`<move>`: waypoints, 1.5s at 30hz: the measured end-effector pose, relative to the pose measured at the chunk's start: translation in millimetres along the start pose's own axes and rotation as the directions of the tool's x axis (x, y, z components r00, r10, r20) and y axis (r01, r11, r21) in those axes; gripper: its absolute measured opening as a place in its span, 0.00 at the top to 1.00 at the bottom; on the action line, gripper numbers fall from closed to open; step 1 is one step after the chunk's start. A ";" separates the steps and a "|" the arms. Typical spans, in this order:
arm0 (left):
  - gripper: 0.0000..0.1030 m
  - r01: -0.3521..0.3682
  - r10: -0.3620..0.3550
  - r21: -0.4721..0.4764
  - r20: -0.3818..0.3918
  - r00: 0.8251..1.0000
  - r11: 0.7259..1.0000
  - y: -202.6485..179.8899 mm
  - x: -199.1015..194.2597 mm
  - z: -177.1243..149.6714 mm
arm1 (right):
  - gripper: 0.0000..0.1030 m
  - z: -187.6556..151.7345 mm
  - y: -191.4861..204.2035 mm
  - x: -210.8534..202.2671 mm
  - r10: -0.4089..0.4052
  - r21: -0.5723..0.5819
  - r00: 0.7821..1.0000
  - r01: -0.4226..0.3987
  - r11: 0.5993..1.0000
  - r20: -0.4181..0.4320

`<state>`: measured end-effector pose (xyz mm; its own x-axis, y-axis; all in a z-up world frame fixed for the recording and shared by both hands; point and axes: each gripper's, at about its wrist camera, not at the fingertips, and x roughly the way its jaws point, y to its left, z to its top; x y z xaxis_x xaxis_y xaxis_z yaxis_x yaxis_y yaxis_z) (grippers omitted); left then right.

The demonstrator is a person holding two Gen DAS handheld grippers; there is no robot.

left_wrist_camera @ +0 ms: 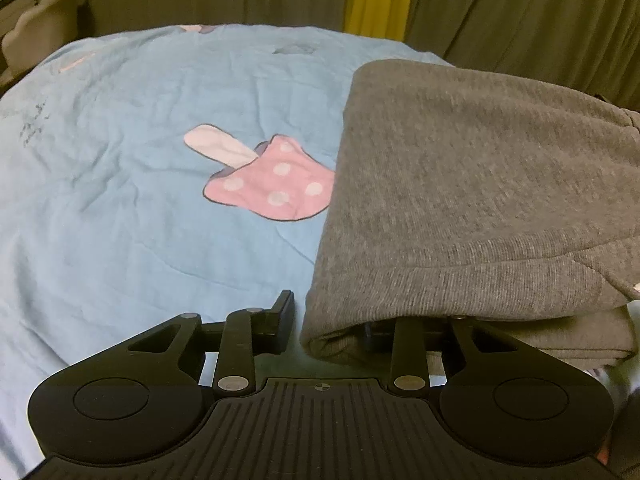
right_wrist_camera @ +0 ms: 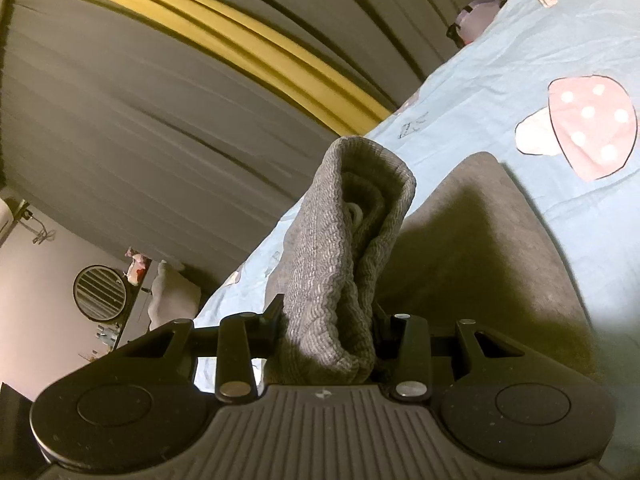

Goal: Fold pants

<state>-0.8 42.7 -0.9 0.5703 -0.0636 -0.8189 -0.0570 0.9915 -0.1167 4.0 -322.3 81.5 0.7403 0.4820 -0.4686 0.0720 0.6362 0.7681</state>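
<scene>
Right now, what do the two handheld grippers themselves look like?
Both match: the left gripper and right gripper are matte black, with a ribbed centre plate bearing a small round crosshair mark, a round disc either side, and angular linkage arms joined by silver pivot pins. No cables, hands or sleeves show.

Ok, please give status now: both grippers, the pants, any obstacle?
Left gripper astride pants corner. Right gripper shut on a thick fold. Bedsheet bare around them.

Pretty dim, warm-tinted indoor light in both views. Heavy fisheye bending at the edges, curtains (right_wrist_camera: 160, 92) smeared with blur upper left, dark shadow over the pants (right_wrist_camera: 480, 240) centre right.
</scene>
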 end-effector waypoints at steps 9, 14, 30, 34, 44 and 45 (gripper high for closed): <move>0.23 -0.061 0.061 -0.038 -0.015 0.998 0.997 7.0 -0.4 4.7 | 0.14 -16.0 -19.6 7.8 -0.414 -0.220 0.907 0.421 0.880 0.081; 0.20 0.016 -0.004 -0.094 0.123 0.992 0.995 18.4 -26.4 4.5 | 0.09 -12.4 -43.8 -11.7 -0.295 -0.125 0.955 0.298 0.947 0.042; 0.03 0.086 -0.065 -0.111 0.181 0.981 0.990 22.9 -29.4 21.0 | 0.14 -20.5 -42.7 -20.1 -0.243 -0.095 0.963 0.255 0.962 0.116; 0.05 -0.020 0.020 0.016 0.013 1.000 1.000 0.3 9.0 17.0 | 0.51 -27.6 -16.4 -23.8 -0.167 -0.156 0.976 0.188 0.970 0.142; 0.05 -0.030 0.030 -0.007 -0.001 1.000 1.000 4.4 10.0 12.2 | 0.75 -18.6 40.5 51.2 -0.174 -0.401 0.980 0.199 0.894 0.098; 0.05 -0.035 0.034 -0.016 -0.003 0.999 0.999 6.0 9.8 11.8 | 0.75 -17.5 43.5 61.9 -0.210 -0.433 0.973 0.231 0.872 0.096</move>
<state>14.0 49.4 -2.9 0.5659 -0.0297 -0.8240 -0.0896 0.9912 -0.0972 41.2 -254.3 78.2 0.7692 0.2778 -0.5755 -0.0559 0.9263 0.3726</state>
